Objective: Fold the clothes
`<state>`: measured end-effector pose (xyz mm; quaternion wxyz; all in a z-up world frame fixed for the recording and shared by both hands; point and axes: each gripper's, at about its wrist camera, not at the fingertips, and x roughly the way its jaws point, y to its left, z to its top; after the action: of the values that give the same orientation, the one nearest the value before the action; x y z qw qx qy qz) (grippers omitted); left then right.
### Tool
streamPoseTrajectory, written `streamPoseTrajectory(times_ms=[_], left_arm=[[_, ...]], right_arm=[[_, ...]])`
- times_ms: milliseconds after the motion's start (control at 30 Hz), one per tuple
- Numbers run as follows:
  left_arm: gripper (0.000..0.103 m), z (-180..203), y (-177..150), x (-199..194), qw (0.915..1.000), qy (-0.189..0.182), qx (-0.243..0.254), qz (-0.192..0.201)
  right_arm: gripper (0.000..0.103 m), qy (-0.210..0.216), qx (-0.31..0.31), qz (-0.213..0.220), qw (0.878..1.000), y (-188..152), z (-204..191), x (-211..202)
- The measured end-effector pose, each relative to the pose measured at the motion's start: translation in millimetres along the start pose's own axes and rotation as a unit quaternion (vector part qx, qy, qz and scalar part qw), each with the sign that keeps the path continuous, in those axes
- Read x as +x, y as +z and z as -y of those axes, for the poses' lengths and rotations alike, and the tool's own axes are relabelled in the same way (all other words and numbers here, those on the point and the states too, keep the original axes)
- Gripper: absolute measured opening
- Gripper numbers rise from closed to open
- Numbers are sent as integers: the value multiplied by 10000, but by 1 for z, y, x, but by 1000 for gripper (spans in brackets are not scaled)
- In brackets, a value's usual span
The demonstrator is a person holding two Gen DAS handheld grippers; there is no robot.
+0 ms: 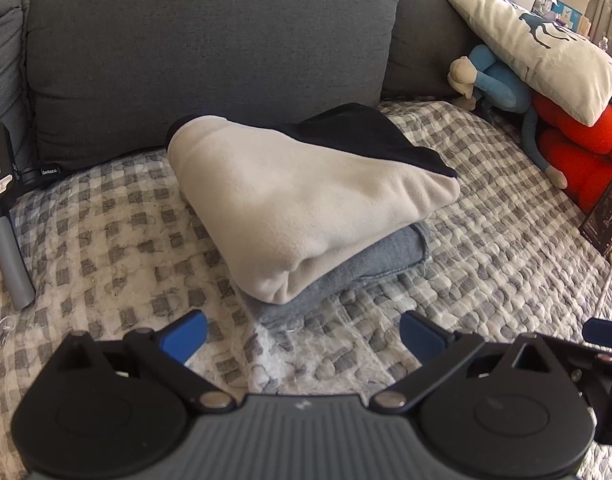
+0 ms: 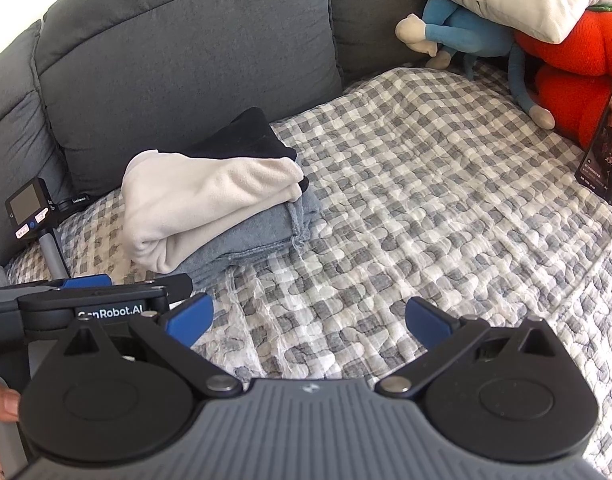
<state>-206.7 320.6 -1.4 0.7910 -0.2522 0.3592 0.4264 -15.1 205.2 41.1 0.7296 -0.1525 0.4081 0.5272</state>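
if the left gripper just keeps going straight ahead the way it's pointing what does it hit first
Probably the folded stack of clothes: the left gripper, open and empty, points at the near corner, where the grey-blue garment lies under the cream fleece. Only bare checked quilt lies between. Its height above the quilt is unclear.

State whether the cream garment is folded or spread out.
Folded: the cream garment is a compact bundle with rounded fold edges, stacked on a folded grey garment.

Both units match: black two-finger gripper (image 1: 303, 330) (image 2: 309, 318), blue finger pads (image 1: 185, 336), ribbed grey housing (image 2: 306, 436), silver pivot screws (image 2: 221, 383), white "GenRobot.AI" lettering.
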Motion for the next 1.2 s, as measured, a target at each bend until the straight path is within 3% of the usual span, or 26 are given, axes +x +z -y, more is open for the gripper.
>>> streamPoseTrajectory(times_ms=[1200], left_arm=[[103,4,-8,-17,9999,117,-61,-10]], right_arm=[[103,63,-211,-139,9997,-2,-2,-7]])
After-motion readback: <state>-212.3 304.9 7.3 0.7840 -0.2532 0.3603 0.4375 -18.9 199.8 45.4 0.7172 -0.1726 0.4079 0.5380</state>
